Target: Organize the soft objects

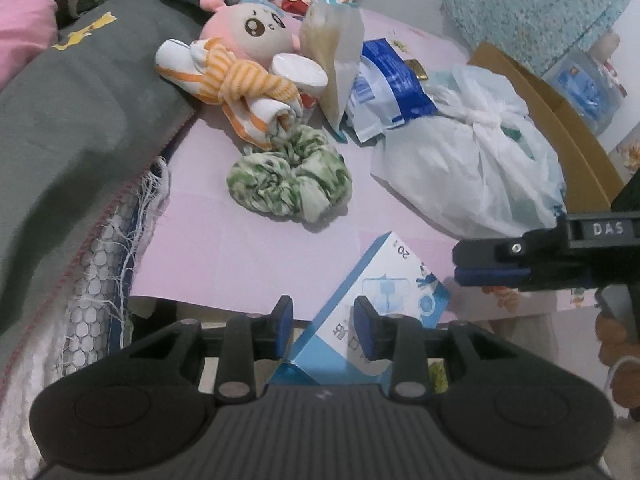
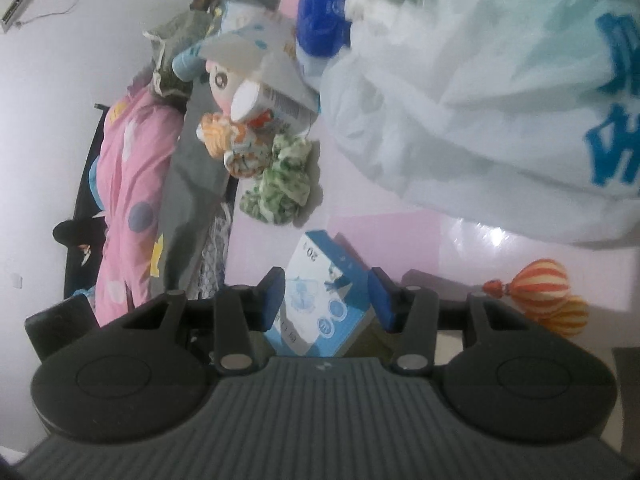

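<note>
Pink sheeting covers the table (image 1: 248, 248) in the left wrist view. The left gripper (image 1: 323, 326) stands at the near table edge with its blue pads a narrow gap apart; a blue-and-white carton (image 1: 384, 276) lies between and beyond them, and no pad visibly presses on it. A green-and-white scrunchie (image 1: 290, 176) lies mid-table, well apart from the fingers. Behind it, touching it, lies a plush doll (image 1: 248, 36) with an orange-striped scarf. A knotted white plastic bag (image 1: 472, 152) sits right of the scrunchie. The right gripper (image 1: 466, 262) enters from the right edge, seen sideways; its opening cannot be told here.

In the right wrist view, the right gripper (image 2: 326, 298) shows moderately spread blue pads, with the carton (image 2: 320, 292) between them; contact cannot be confirmed. The scrunchie (image 2: 280, 184) lies beyond the carton, and the doll (image 2: 222, 80) lies beyond it. The plastic bag (image 2: 460, 80) fills the upper right. An orange-striped soft ball (image 2: 540, 284) rests right of the fingers.
</note>
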Demonstrator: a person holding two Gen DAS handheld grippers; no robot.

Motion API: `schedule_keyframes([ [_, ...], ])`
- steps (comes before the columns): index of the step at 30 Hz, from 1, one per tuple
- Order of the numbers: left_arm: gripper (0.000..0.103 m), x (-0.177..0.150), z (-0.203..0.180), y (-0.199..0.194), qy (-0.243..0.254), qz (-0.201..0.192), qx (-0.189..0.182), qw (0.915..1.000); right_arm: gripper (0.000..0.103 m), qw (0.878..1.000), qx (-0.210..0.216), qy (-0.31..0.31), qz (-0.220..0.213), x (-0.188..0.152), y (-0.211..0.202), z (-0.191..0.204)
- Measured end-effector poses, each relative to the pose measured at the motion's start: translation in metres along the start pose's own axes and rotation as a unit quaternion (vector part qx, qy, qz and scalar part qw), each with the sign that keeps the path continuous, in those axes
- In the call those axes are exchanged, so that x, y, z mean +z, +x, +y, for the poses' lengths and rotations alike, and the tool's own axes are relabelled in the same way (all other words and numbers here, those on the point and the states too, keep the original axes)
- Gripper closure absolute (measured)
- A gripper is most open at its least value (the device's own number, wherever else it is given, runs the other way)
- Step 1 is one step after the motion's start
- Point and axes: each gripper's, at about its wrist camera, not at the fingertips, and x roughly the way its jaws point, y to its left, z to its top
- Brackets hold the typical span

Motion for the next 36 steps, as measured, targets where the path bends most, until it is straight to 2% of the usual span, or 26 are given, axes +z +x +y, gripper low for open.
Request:
schedule_keyframes([
  [8, 0.067, 0.000, -0.003, 0.002, 0.015, 0.003, -0.010, 0.9998, 0.056, 0.999, -0.002, 0.013, 0.030, -0.010, -0.007, -0.013],
  [13, 0.066, 0.002, 0.000, 0.011, 0.003, 0.019, -0.029, 0.9994, 0.055, 0.995, 0.013, 0.052, 0.084, -0.021, 0.014, -0.027],
  [19, 0.066, 0.006, 0.012, 0.017, -0.023, 0.025, -0.054, 0.9980, 0.057, 0.992, 0.025, 0.049, 0.115, -0.029, 0.042, -0.023],
  [21, 0.066, 0.006, 0.013, 0.019, -0.027, 0.030, -0.064, 0.9972, 0.062, 0.992, 0.025, 0.040, 0.114, -0.030, 0.046, -0.020],
  [22, 0.066, 0.006, 0.013, 0.019, -0.026, 0.031, -0.066, 0.9970, 0.071, 0.993, 0.022, 0.034, 0.113, -0.030, 0.047, -0.019],
  [23, 0.066, 0.006, 0.011, 0.019, -0.023, 0.031, -0.064, 0.9972, 0.074, 0.993, 0.022, 0.028, 0.111, -0.030, 0.047, -0.017],
  [28, 0.057, 0.002, 0.006, 0.014, -0.008, 0.031, -0.061, 0.9976, 0.075, 0.996, 0.023, -0.016, 0.082, -0.029, 0.037, -0.002],
  [36, 0.056, -0.004, 0.003, -0.005, -0.013, 0.014, -0.057, 0.9982, 0.077, 0.995, 0.029, -0.071, 0.059, -0.031, 0.031, 0.010],
])
